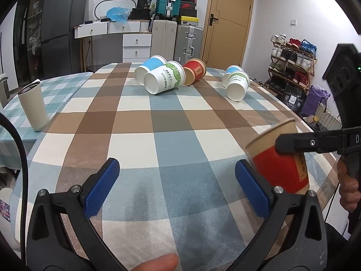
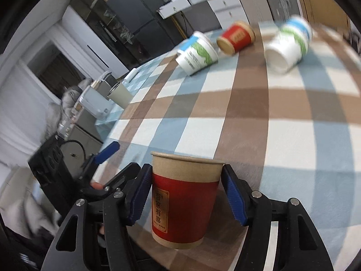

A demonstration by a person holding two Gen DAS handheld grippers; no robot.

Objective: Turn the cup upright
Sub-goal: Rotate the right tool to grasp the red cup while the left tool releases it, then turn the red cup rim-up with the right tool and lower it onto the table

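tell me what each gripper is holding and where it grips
The right gripper clamps the red paper cup by its side walls, just under the rim. The left gripper is open and holds nothing.

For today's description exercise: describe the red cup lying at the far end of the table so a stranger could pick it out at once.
Start at the checked tablecloth and look to its far end, before the wooden door. A cluster of three tipped paper cups lies there. The red cup is the rightmost, beside the green-printed cup; it alone is red with brown bands, the others being white-bodied.
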